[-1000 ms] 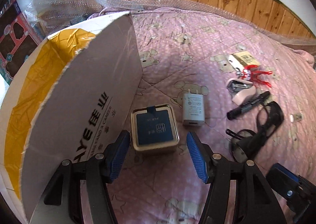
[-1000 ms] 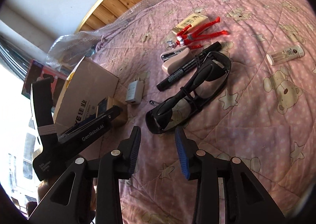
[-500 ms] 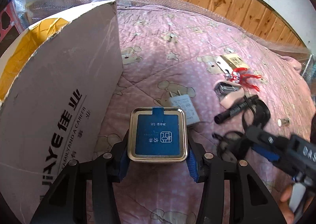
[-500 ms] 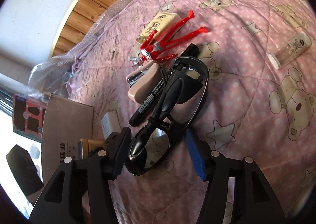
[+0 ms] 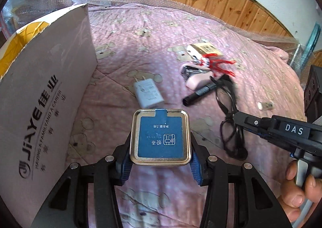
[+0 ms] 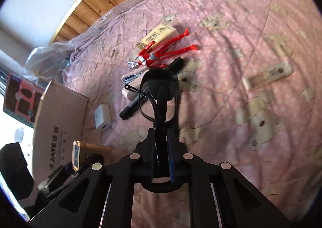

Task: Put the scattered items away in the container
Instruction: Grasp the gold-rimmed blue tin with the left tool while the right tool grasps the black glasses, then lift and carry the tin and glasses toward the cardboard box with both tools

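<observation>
— What's the left hand-held gripper [image 5: 160, 157] got?

— A square tin [image 5: 160, 135] with a blue label, pinched between its blue pads [image 5: 194, 164] and lifted off the pink bear-print quilt [image 5: 153, 32] on the bed. The cardboard box [image 5: 43, 97] stands open just to the left of it, one flap upright, yellow tape along the inside.

— And the other one?

— The right hand-held gripper [image 6: 161, 147] is closed tight on a pair of black glasses [image 6: 160, 95], gripping them at one end so the far lens sticks out in front. From the left camera you can see the glasses hanging from its tip, and the person's hand [image 5: 299, 189] round the handle.

— What lies loose on the quilt?

— A white charger plug [image 5: 148, 95] just past the tin. Further right, a black marker [image 5: 201, 92], touching a pale pink stapler [image 5: 198, 81]. Next to that a red toy figure [image 6: 161, 53] lies partly on a small tan carton [image 6: 159, 33]. A little clear bottle with a white cap [image 6: 267, 76] sits well apart from the rest, off to the right.

— Anything in the box?

— I can't see its inside from here, only the flap and the tape.
</observation>
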A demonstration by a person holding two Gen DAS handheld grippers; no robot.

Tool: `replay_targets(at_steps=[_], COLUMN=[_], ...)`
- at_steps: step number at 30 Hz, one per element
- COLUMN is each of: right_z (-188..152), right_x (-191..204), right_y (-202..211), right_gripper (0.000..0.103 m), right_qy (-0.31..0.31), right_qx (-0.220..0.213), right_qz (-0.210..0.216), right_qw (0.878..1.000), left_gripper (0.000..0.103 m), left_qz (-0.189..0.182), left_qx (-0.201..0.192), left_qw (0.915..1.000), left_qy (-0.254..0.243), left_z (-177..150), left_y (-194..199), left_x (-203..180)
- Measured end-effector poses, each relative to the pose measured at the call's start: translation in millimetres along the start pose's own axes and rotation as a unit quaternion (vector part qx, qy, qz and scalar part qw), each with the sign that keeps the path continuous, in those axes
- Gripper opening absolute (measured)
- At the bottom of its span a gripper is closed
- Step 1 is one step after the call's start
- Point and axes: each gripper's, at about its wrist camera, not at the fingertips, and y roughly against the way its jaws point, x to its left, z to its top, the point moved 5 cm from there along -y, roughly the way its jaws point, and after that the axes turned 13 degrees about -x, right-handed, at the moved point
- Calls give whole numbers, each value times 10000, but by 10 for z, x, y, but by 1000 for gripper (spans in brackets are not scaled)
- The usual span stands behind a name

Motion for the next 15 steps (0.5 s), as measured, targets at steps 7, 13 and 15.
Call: replay_targets(at_steps=[7,13,15], right_z=[46,55,51], right_x=[31,87,104], right_y=[-186,-448,-451], right_gripper=[45,53,43], right_qy=[418,638,786], right_qx=[-45,-210,-216], right_qz=[-508,-630,-694], right_qw=[9978,9958,9943], left_gripper=[50,50,50], left_qz=[120,179,186], left_qx=[142,280,173], left_qw=[9995,9991,9994], left_qy=[-241,-259,-240], left_z=[-172,-202,-207], left_y=[-49,-211,-228], left_x=[-108,-71,-63])
